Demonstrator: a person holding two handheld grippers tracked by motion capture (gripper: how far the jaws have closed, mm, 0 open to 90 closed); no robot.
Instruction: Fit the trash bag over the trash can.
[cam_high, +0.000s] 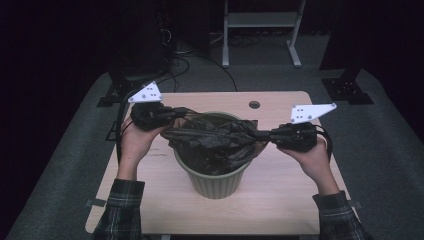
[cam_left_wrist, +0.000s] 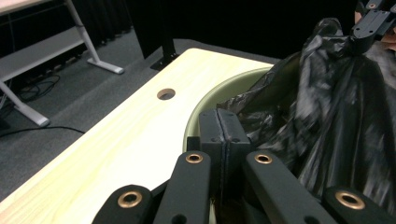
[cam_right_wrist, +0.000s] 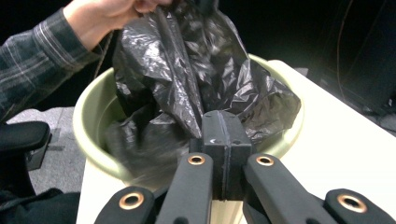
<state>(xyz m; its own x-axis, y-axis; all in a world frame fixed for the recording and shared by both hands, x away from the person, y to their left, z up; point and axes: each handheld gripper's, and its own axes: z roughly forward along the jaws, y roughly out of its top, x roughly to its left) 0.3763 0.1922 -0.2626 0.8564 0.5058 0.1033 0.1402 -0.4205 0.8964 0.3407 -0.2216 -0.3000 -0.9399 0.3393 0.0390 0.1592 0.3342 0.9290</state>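
Observation:
A black plastic bag lies crumpled in and over an olive-green ribbed bin at the middle of the table. My left gripper is at the bag's left edge with its jaws pressed together on the film. My right gripper is shut on the bag's right edge, pulling it taut over the rim. In the left gripper view the pads meet beside the bag and the bin rim. In the right gripper view my right gripper pinches a fold of the bag, which stretches up to the other hand.
The pale wooden table has a round cable hole at its far edge. A white desk frame and cables stand on the grey carpet beyond. The person's plaid sleeves come in at the near edge.

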